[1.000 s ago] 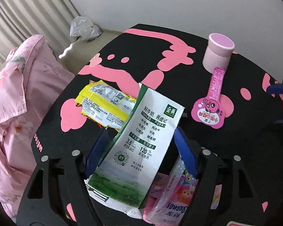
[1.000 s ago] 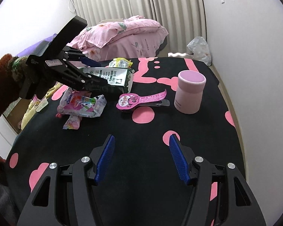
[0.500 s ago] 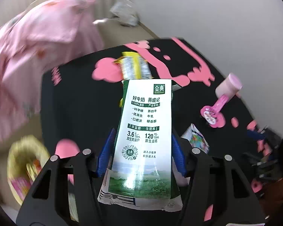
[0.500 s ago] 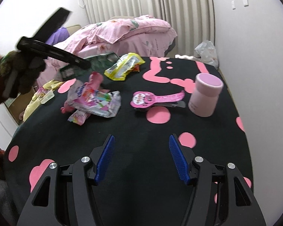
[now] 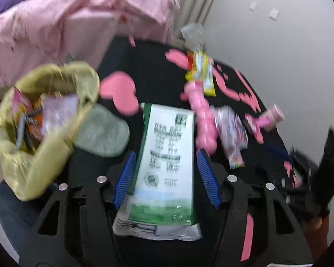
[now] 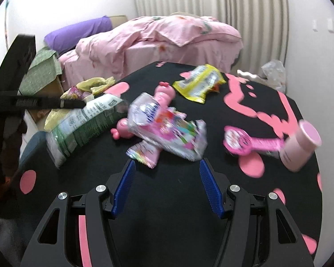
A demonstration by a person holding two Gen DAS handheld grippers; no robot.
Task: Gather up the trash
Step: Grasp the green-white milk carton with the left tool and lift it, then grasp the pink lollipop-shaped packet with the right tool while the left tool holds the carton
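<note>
My left gripper is shut on a white and green milk carton, held above the table's left edge; the carton also shows in the right wrist view. A yellow trash bag with wrappers inside stands open to the left, beside the table. On the black and pink table lie a pink and white snack wrapper, a yellow wrapper and a pink toy. My right gripper is open and empty, just short of the snack wrapper.
A pink cylindrical cup and a pink round-headed tag lie at the table's right. A grey-green cushion sits between bag and table. A bed with pink bedding stands behind. A white plastic bag lies by the far wall.
My left gripper has swung left with the milk carton, bringing the yellow trash bag into view. My right gripper has moved forward toward the snack wrapper.
</note>
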